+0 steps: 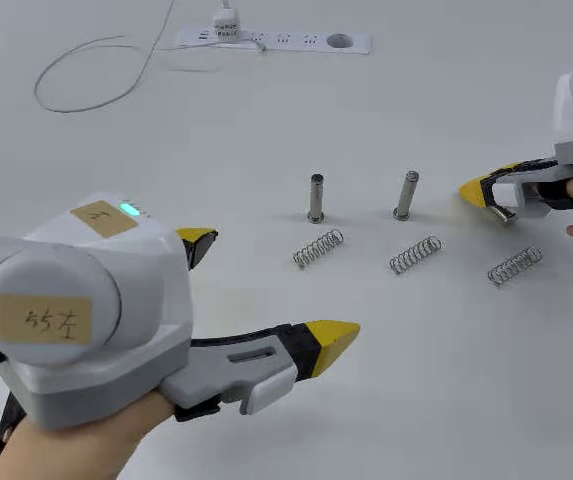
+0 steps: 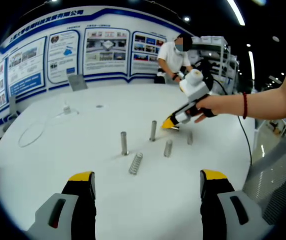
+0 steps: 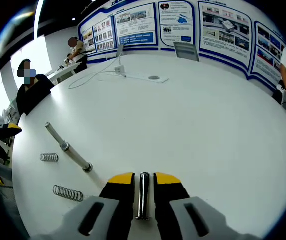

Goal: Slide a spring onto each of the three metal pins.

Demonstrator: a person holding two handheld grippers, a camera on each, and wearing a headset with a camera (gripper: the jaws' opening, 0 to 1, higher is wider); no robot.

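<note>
The plain white bench (image 1: pixel 446 400) carries two polished silver metal pins (image 1: pixel 316 198) (image 1: pixel 406 195) and three pale grey wire coil springs (image 1: pixel 318 248) (image 1: pixel 415 254) (image 1: pixel 514 265). The left claw (image 1: pixel 271 287) has black jaws with bright yellow tips, a pale grey shell, tan paper labels (image 1: pixel 46 318) with dark scrawl, and a small green light (image 1: pixel 128 210). The right claw (image 3: pixel 143 178) matches, yellow over black, around a third silver metal pin (image 3: pixel 143 200). At the bench's far edge lie a white power strip (image 1: pixel 276 40) and a white cable (image 1: pixel 36 88).
</note>
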